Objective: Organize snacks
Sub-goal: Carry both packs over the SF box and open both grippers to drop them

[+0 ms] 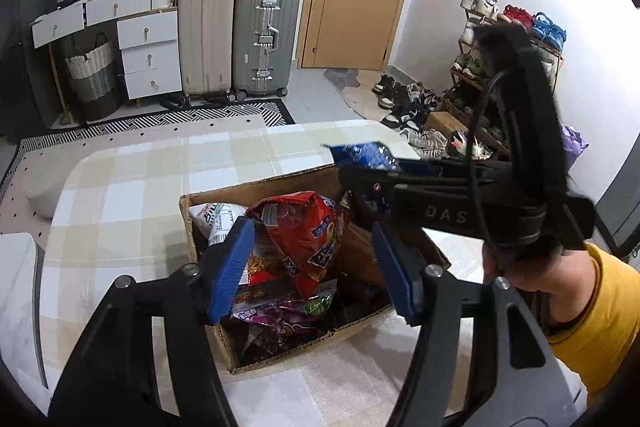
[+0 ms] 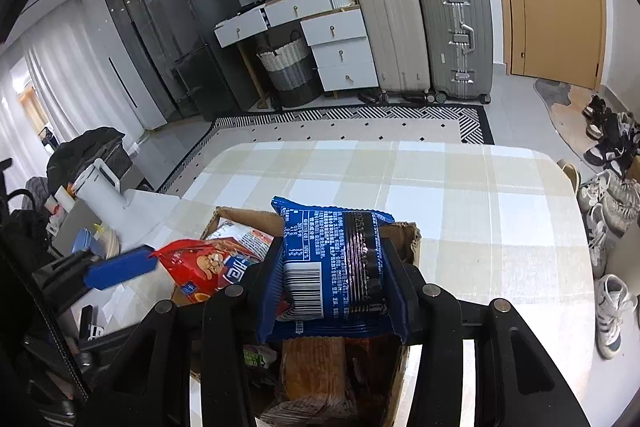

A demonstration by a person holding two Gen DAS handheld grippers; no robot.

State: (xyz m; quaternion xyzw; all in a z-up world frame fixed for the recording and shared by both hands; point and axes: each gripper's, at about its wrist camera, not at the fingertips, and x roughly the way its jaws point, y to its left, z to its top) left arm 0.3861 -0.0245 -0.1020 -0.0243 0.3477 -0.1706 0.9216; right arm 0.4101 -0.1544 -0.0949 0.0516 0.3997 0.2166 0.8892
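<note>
Your left gripper [image 1: 312,267] points down at the box [image 1: 256,193] on the checked table [image 1: 132,179], its jaws apart and gripping nothing, poised over the red bag [image 1: 308,227], which stands tilted among the snacks. Your right gripper [image 2: 334,279] pinches the blue packet [image 2: 332,263] by its side edges, barcode up, long axis pointing away over the box, your hand [image 1: 536,267] behind it.
</note>
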